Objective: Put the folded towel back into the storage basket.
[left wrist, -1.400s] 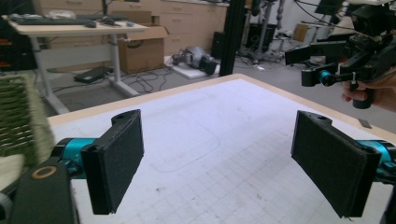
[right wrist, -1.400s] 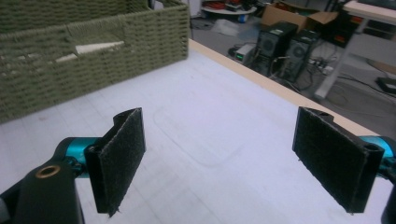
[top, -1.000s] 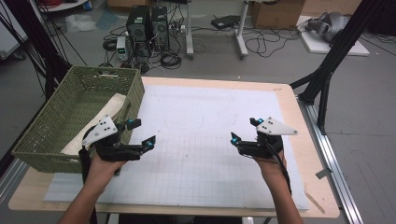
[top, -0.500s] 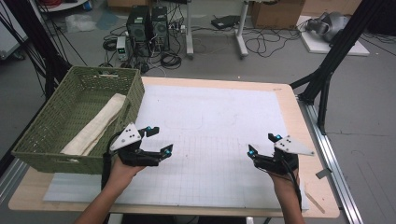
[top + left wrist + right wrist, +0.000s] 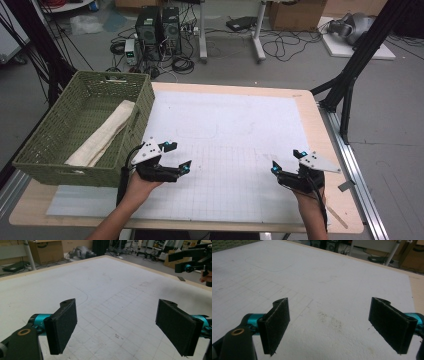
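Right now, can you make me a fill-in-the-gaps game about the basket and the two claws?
1. The rolled cloth lies inside the green ____.
2. Both the left claw and the right claw have their jaws wide ____.
3. The basket sits on the table's ____ side in the high view.
4. Between the jaws of each claw there is ____.

Missing words: basket; open; left; nothing

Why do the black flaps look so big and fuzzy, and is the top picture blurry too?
Left gripper view: the pads sit close to the camera, so they look huge and soft. Right gripper view: same, pads fuzzy-edged. High view: slightly soft overall, evenly lit, no glare.
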`<state>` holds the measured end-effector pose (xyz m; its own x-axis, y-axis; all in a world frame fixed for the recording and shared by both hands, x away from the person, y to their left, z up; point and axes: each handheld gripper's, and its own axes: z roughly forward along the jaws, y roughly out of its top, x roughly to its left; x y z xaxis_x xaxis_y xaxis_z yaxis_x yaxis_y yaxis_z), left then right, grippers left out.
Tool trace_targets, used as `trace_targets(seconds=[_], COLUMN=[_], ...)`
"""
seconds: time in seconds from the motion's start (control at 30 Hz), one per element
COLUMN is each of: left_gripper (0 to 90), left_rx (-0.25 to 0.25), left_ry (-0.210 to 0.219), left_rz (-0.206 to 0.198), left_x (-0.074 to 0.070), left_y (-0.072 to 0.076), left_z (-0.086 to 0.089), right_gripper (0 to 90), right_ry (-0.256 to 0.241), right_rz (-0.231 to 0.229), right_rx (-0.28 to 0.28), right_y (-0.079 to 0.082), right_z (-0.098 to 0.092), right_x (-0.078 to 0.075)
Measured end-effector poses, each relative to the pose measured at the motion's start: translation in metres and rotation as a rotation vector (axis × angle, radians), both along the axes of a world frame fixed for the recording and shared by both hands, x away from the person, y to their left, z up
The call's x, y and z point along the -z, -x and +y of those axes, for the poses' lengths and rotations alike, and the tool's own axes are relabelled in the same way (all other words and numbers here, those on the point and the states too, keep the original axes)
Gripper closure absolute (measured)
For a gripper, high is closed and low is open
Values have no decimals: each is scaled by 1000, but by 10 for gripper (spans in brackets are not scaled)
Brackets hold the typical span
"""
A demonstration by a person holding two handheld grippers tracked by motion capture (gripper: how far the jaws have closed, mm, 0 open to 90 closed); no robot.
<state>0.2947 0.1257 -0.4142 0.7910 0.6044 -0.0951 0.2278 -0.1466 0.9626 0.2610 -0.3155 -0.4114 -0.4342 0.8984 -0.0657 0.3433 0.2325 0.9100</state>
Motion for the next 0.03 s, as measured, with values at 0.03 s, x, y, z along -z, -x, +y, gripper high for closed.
trace_targets(seconds=[0.03], left_gripper=[177], left_rx=[-1], left_ry=[-2], left_rz=[-1], left_x=[0], left_y=[-1], left_z=[-1], right_gripper=[160], right_ry=[0], right_rz=[0], right_rx=[-1], right_y=[1], right_z=[-1], right_x=[0])
